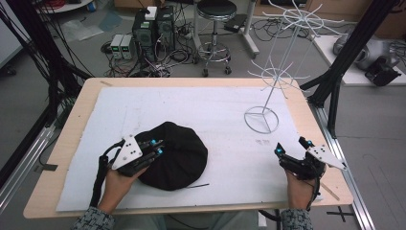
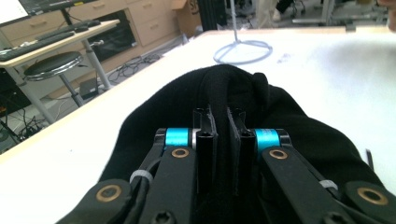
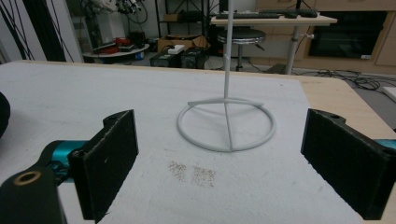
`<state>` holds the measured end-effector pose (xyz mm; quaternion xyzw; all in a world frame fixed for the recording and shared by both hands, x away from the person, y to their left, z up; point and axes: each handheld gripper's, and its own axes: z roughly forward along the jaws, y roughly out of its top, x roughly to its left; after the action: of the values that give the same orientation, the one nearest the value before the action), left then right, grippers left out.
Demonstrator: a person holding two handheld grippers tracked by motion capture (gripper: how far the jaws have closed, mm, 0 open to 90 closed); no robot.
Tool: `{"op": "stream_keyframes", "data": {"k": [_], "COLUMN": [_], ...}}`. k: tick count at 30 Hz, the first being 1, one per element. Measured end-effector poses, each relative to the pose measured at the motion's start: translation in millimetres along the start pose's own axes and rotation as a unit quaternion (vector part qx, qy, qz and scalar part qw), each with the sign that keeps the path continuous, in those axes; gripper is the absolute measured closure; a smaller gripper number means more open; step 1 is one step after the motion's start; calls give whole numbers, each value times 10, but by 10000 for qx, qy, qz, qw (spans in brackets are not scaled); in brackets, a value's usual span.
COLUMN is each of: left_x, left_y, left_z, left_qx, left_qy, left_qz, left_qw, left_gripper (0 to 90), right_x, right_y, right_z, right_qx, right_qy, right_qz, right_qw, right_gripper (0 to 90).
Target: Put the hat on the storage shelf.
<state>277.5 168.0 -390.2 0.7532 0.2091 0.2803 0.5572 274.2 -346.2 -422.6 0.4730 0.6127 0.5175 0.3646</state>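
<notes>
Your left tool (image 1: pixel 156 147) is pinching a fold of the soft black fabric hat (image 1: pixel 179 155), which lies on the white foam sheet (image 1: pixel 215 110) covering the light wooden bench (image 1: pixel 81 103), toward the near left part of that sheet. In the left gripper view the two black jaws stand almost together, with a ridge of the black fabric hat (image 2: pixel 243 93) caught upright between them and running away from the camera over the crown of the cloth. Your left hand (image 1: pixel 117 184) grips the tool from behind, and the grey three-cornered plate sits on top of it. Your right tool (image 1: pixel 293 147) is spread wide and holds nothing; it sits low over the near right part of the white sheet, well apart from the hat. In the right gripper view its two padded jaws stand far apart at either side, and between them, farther off, lies the round base of the white wire rack stand (image 3: pixel 226 123), resting flat on the sheet with its thin pole rising straight up. In the high view the white wire rack stand (image 1: pixel 262 120) is on the far right part of the bench, with spoked tiers on its pole. A faint speckled mark (image 3: pixel 194 173) shows on the sheet just in front of the ring.
</notes>
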Motion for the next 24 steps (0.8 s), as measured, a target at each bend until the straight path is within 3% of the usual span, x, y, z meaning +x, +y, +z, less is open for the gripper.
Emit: {"op": "stream_keyframes", "data": {"k": [5,9,18,24], "left_x": [133,196,410,544], "left_y": [113,225,538,813], "left_z": [-17,-18,-28,-38], "left_qx": [-222,-281,-650,-863], "left_qy": [58,73,138,204], "left_qz": [-220,-133,-311,-254], "left_qw": [9995,9995,9973,9957], "left_gripper": [836,836,836,836], "right_x": [-11,-16,-4,-15], "right_y": [-4,-6,-7,-14], "right_z": [-12,-9,5,2], "right_qx": [-25,-24,-32,-10], "right_qy": [-4,-5,22,25], "right_qz": [79,60,47,89], "right_qw": [10000,10000,10000,10000], "right_gripper": [100,100,100,100]}}
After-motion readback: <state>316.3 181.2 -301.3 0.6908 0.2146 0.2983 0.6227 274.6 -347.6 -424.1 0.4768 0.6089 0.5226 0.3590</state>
